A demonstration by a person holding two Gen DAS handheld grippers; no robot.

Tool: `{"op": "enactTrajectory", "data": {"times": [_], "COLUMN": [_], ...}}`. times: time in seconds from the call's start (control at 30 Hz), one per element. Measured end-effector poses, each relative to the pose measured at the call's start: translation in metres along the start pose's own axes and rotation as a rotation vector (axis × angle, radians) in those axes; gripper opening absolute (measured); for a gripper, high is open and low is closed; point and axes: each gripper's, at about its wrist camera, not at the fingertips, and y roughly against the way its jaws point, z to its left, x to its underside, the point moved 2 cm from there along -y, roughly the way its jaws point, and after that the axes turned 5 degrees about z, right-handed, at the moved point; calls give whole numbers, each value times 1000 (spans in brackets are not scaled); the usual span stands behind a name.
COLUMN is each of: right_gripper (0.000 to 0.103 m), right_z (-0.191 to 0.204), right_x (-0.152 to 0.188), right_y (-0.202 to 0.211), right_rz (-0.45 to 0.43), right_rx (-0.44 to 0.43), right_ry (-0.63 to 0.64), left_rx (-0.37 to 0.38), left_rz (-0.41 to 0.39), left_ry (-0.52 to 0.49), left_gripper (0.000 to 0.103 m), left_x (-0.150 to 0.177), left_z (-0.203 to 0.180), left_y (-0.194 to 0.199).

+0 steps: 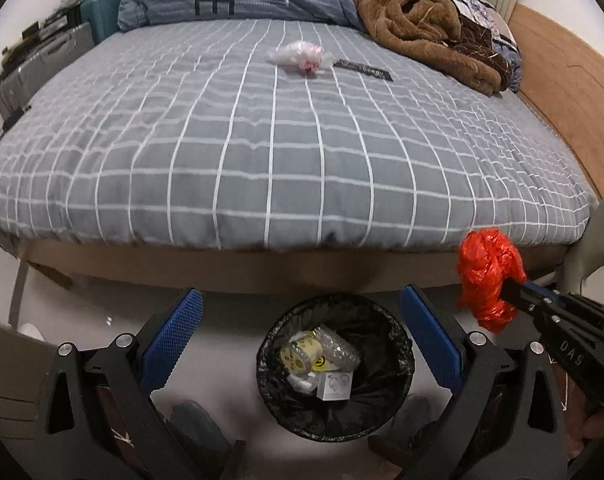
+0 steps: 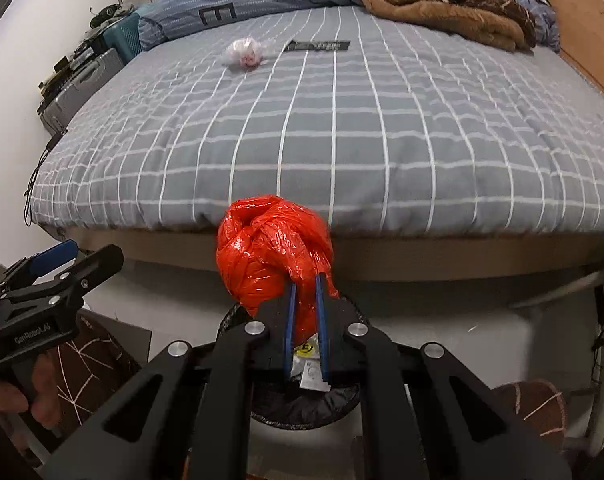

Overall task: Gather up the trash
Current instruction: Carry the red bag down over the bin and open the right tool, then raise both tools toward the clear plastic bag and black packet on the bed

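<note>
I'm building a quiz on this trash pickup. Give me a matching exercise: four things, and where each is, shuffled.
Things:
1. red plastic bag
2. clear plastic bag
3. brown blanket
4. white box

Places:
A. inside the black-lined trash bin
B. heaped at the bed's far end
C. pinched in the right gripper
D. lying loose mid-bed

Pairs: 1-C, 2-D, 3-B, 4-A

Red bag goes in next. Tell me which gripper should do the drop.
Right. The right gripper is already shut on the red bag and sits just above the black-lined bin. The left gripper is open and empty, so it likely suits the clear bag on the bed.
</note>
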Motion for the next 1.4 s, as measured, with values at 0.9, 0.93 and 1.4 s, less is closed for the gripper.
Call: {"op": "enactTrajectory", "data": {"times": [0.9,0.93,1.4], "right_gripper": [10,11,63], "right_z": [14,15,9], "right_x": [43,43,37], "right_y": [-74,-75,-59], "right_rz": [146,147,89], "right_rx": [15,17,20], "right_ry": [28,33,27], "left_rx": [-19,-21,-17], "left_rz": [120,122,97], "left_ry": [-6,-7,-12], "left_gripper": [97,97,97], "left_x": [53,54,46], "left_z": [16,16,14], "left_y": [-60,-61,-48]}}
